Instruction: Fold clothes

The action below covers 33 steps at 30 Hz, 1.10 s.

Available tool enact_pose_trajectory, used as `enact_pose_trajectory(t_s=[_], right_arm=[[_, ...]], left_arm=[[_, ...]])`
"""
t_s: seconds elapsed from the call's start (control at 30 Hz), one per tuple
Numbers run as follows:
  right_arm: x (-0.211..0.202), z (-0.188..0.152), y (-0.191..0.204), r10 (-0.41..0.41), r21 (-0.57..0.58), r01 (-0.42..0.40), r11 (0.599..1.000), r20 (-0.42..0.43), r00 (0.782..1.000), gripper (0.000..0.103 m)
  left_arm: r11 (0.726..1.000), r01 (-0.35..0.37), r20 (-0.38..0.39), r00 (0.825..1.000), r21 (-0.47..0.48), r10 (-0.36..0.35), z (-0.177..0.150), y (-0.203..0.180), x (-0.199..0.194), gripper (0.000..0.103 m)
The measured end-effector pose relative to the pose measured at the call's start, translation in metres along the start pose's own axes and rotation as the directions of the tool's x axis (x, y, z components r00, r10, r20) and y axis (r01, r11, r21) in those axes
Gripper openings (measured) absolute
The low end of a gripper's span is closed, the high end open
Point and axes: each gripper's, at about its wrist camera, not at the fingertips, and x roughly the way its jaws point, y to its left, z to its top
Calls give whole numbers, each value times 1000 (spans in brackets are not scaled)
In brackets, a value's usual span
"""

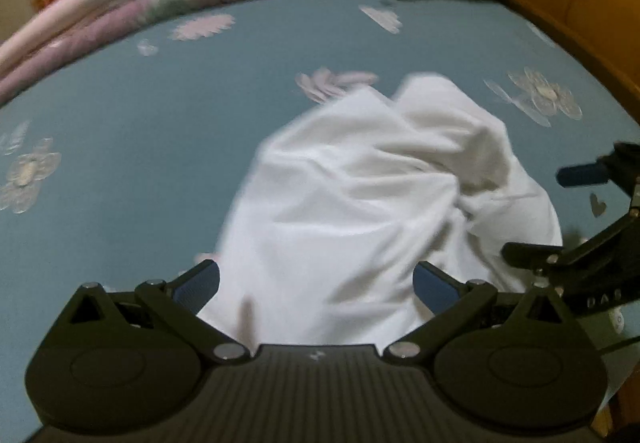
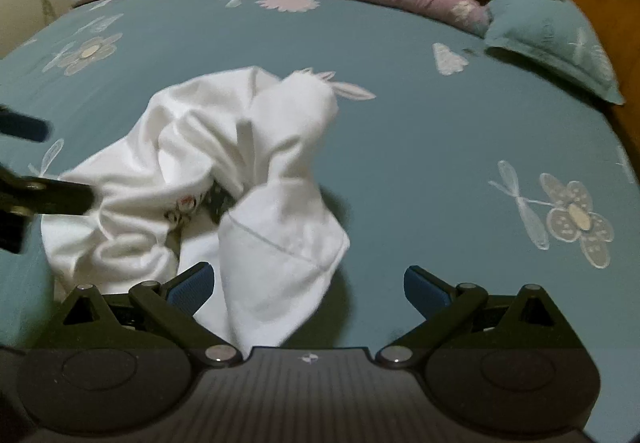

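White garment (image 1: 360,203) lies crumpled mid-bed on the teal floral sheet (image 1: 120,163). Left gripper (image 1: 316,283) hangs wide open over its near edge, holding nothing. Right gripper (image 2: 308,287), at three o'clock of the garment, gapes equally wide, empty, cloth between its fingers.

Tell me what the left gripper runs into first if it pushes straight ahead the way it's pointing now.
Most likely the crumpled white garment: it fills the gap between the open fingers of the left gripper and lies heaped on the teal bedsheet directly ahead. Depth is unclear, so contact may be almost immediate.
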Motion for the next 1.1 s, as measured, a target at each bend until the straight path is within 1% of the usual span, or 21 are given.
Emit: enact_pose_trajectory(t_s=[0.03,0.1,0.17,0.27,0.33,0.4,0.47,0.53,0.57,0.63,0.67,0.7,0.73,0.83,0.87,0.9,1.0,1.03,1.1], right_arm=[[1,-3,-3,13,-3,-13,1000,0,1000,103],[2,-8,-8,38,-4,-38,999,4,999,103],[2,-12,-15,64,4,-64,998,14,998,103],[1,-17,-22,83,2,-84,996,41,996,103],[1,-21,-24,104,-2,-105,995,67,992,103],[1,-24,-26,127,-6,-127,992,94,987,103],[1,-26,-25,131,-16,-130,991,100,986,103],[0,-27,-24,132,-27,-130,991,102,986,103],[0,-28,-23,132,-32,-130,991,104,986,103],[-1,-29,-21,133,-43,-129,991,106,985,103],[-1,-30,-21,134,-48,-129,990,108,985,103],[-2,-28,-21,136,-40,-132,990,113,984,103],[-4,-27,-20,140,-28,-137,990,117,983,103],[-5,-19,-17,131,-14,-130,991,123,984,103],[-5,-17,-16,127,-10,-127,992,125,984,103],[-5,-14,-14,124,-6,-124,992,127,984,103],[-7,-11,-13,104,0,-105,994,131,986,103],[-7,-12,-14,97,4,-98,995,129,987,103],[-4,-12,-15,84,19,-87,996,112,990,103]], left_arm=[[1000,-11,-32,999,13,11,1,-8,9,102],[999,-31,-37,999,42,32,-1,-18,21,102],[998,-34,-42,998,50,36,-4,-18,33,103],[999,26,-78,997,-18,-27,-7,-1,48,103],[991,99,-85,991,-85,-106,-12,18,54,103],[977,160,-87,981,-144,-173,-16,33,60,103],[977,166,-77,981,-134,-177,-18,36,59,103],[985,134,-84,986,-111,-144,-14,33,54,103],[990,108,-78,990,-90,-115,-10,30,48,103],[998,59,-18,998,-35,-60,0,26,30,101],[999,52,19,998,-9,-52,5,26,23,102],[999,49,40,998,17,-50,11,25,21,102],[998,51,31,998,43,-53,16,23,24,102],[993,58,-18,998,104,-56,17,16,45,103],[992,26,-20,1000,125,-24,13,10,47,103],[991,-24,-15,1000,130,26,13,14,49,103],[994,-86,33,996,69,84,9,41,39,103],[993,-108,38,994,37,107,7,53,34,103],[988,-157,49,986,7,156,4,74,25,103]])
